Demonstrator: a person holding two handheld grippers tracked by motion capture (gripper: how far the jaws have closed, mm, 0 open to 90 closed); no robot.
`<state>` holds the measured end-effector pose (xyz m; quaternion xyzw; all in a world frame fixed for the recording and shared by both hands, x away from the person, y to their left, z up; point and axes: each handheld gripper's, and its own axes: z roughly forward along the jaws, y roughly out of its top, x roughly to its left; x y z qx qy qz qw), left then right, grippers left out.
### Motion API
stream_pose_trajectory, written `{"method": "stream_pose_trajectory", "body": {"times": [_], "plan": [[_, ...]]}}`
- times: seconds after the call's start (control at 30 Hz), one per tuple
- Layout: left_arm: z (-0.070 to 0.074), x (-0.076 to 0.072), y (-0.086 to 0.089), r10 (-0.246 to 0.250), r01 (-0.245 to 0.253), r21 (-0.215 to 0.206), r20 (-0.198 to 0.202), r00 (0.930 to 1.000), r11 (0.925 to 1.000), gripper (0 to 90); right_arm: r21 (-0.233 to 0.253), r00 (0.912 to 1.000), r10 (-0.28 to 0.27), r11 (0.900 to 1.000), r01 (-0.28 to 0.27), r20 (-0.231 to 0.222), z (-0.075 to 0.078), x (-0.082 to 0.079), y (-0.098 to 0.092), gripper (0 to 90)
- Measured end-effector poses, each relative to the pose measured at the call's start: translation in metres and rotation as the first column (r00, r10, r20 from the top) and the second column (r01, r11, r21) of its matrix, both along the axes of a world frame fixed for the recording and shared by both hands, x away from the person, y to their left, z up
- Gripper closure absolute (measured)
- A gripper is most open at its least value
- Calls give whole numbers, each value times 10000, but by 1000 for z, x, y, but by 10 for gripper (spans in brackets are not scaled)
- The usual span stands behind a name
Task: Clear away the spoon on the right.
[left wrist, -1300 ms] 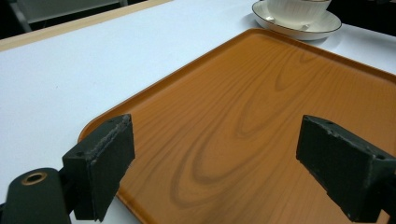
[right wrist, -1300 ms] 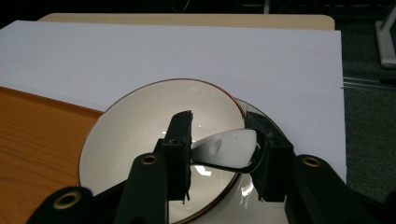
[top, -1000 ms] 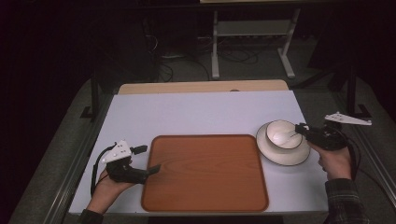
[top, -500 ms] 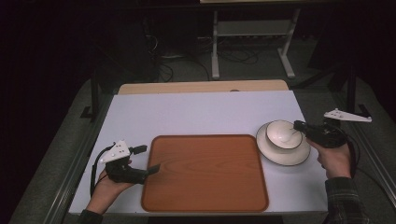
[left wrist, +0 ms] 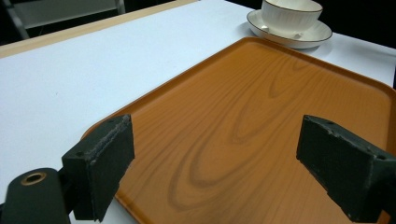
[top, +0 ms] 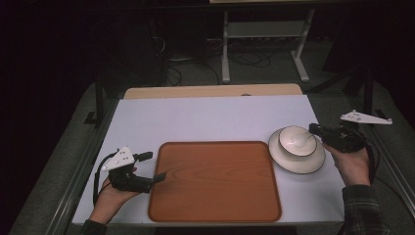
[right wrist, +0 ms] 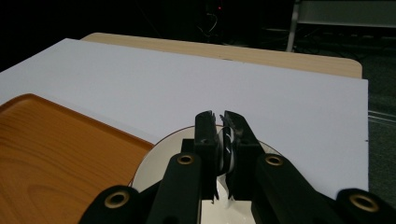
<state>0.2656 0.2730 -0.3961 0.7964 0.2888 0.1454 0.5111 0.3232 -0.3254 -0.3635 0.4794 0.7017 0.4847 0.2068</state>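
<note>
A white ribbed cup (top: pixel 295 139) stands on a white saucer (top: pixel 296 161) right of a wooden tray (top: pixel 215 181). My right gripper (top: pixel 313 131) is at the cup's right side, shut on its wall; in the right gripper view the jaws of the right gripper (right wrist: pixel 221 116) pinch the white ribbed cup (right wrist: pixel 227 144) above the saucer (right wrist: pixel 154 163). My left gripper (top: pixel 159 176) is open at the tray's left edge. In the left gripper view this left gripper (left wrist: pixel 215 172) holds nothing, its jaws standing wide over the tray (left wrist: pixel 261 107), with the cup (left wrist: pixel 290 14) and saucer (left wrist: pixel 303 36) far off.
The white table top (top: pixel 210 117) ends in a wooden strip (top: pixel 210 91) at the back. A metal frame (top: pixel 100 98) runs along the left side, and a stand with cables (top: pixel 264 34) is on the dark floor beyond.
My right gripper has edged left onto the cup's right side. The left gripper and the tray have stayed where they were.
</note>
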Motion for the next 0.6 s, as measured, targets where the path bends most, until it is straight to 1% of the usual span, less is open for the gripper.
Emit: {"method": "stream_pose_trajectory", "body": {"times": [0.1,0.13,0.2,0.27,0.43,0.5,0.6], "plan": [[0,0,0,12,-12,1,15,10000,10000,108,-101,10000,-36,9999,37,85,4,-1,0,838],[-1,0,0,13,-13,5,23,10000,10000,108,-91,9999,-43,9999,44,149,8,-2,0,838],[-1,0,0,11,-12,18,50,10000,10000,108,-101,9998,-15,9999,17,209,9,-2,0,838],[-1,0,0,15,-15,37,58,10000,10000,109,-196,9996,-26,9998,32,291,14,-3,1,838],[-1,0,1,-5,5,1,112,9999,10000,109,-242,9992,4,9997,6,400,21,-5,4,838],[-1,0,1,-5,5,-5,129,9999,10000,109,-206,9986,44,9998,-33,521,26,-7,5,838],[-1,0,0,-6,6,-17,127,9999,10000,109,-124,9981,80,9999,-72,617,30,-10,6,838]]}}
